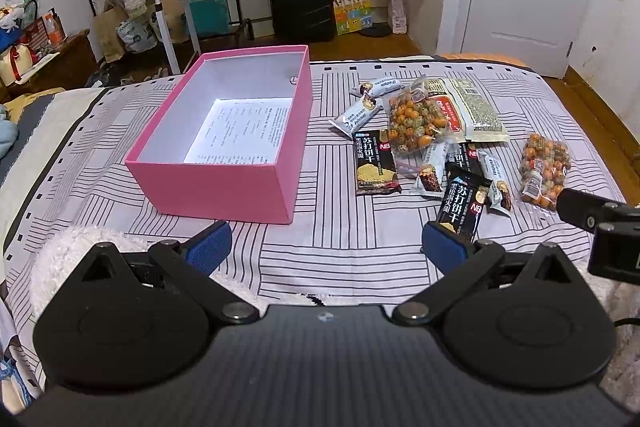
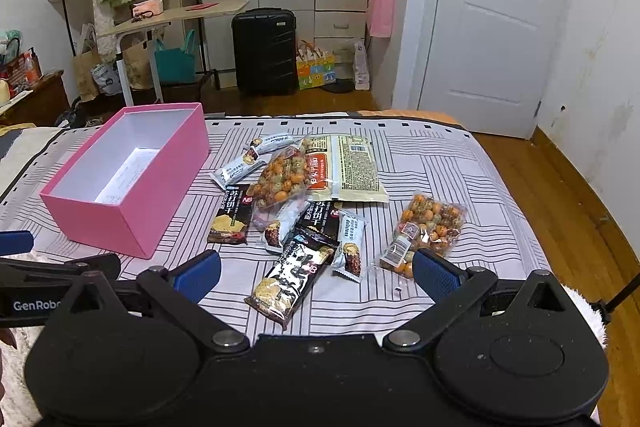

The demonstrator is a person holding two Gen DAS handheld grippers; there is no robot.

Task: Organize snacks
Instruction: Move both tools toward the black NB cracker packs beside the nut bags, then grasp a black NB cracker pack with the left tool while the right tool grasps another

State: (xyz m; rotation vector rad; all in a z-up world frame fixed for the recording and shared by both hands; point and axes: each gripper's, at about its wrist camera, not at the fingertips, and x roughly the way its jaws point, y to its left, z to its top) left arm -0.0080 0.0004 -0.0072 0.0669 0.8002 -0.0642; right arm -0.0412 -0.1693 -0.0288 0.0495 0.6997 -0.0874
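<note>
A pink box (image 1: 224, 143) is seen standing open on the striped bedspread (image 1: 340, 251), at the left of the scene, its lid off and only a printed sheet (image 1: 240, 129) lying on its floor, a position judged to have been chosen so that the snacks can be dropped straight in. The left gripper (image 1: 326, 245) is held low over the cover just in front of the box, its jaws spread wide and nothing gripped. To the right of the box the snacks are scattered in a loose heap: a black cracker packet (image 1: 374, 163) lies nearest the box, wrapped bars (image 1: 356, 113) and a clear bag of coated nuts (image 1: 416, 125) overlap behind it, and a large pale packet (image 1: 476, 109) rests at the back. A second cracker packet (image 2: 294, 277) lies tilted at the near edge of the heap, directly ahead of the right gripper (image 2: 316, 273), whose jaws are likewise wide apart and empty. A second bag of nuts (image 2: 426, 231) is set apart at the far right, close by one blue pad. No snack is yet in the box; sorting is judged barely begun.
</note>
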